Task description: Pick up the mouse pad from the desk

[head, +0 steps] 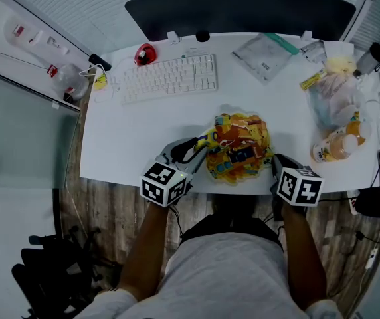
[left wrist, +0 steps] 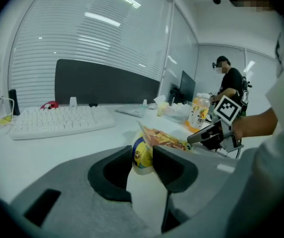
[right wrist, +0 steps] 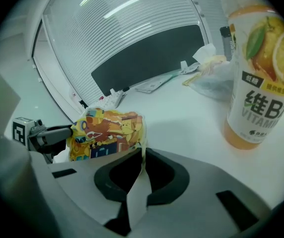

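The mouse pad, printed with bright yellow and orange cartoon art, is bunched up near the front edge of the white desk. My left gripper is shut on its left edge; in the left gripper view the curled edge sits pinched between the pads. My right gripper is shut on its right edge, and in the right gripper view the thin sheet runs up out of the jaws. Each gripper view shows the other gripper across the pad: the right gripper, the left gripper.
A white keyboard and a red mouse lie at the back left. An orange drink bottle and plastic bags crowd the right side, with a clear packet behind. A person stands far off.
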`<state>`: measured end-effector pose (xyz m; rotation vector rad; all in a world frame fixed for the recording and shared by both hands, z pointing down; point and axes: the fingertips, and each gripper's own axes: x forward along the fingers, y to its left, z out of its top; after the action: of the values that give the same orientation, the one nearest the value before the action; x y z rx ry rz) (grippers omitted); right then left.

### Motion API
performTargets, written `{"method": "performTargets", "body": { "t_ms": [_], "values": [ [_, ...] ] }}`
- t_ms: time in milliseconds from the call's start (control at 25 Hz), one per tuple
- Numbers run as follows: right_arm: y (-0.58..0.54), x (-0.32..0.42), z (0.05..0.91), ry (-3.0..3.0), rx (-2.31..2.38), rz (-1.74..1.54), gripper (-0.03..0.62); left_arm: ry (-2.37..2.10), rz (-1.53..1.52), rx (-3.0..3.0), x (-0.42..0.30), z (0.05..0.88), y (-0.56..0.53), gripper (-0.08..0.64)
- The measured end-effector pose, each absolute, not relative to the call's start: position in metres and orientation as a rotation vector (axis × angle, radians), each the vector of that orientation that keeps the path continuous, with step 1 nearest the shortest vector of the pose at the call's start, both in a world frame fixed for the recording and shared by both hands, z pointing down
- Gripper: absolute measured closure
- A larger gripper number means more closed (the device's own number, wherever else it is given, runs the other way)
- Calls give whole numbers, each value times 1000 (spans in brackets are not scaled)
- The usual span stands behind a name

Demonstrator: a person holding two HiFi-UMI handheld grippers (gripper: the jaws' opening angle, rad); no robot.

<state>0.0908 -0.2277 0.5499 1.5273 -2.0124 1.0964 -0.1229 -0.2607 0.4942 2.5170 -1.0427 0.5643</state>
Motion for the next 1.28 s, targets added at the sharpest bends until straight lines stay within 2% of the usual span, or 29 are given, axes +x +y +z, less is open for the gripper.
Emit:
{"method": "performTargets", "body": {
  "t_ms": [760,1120,1160,1280],
  "values": [
    [-227,103,552,-1974,1533,1060,564,-1065,624,2617,-113,479,-259,430],
    [-231,105,540,-2079,1485,1008,561,-952,460,2863,-100,436,-245,442],
    [-231,104,538,-2100,1473,988,548,-927,449,2887,-99,431,-243,443],
    [-230,95,528,-2200,1413,919,444,-847,410,2943,-98,416,-235,448]
  ]
}}
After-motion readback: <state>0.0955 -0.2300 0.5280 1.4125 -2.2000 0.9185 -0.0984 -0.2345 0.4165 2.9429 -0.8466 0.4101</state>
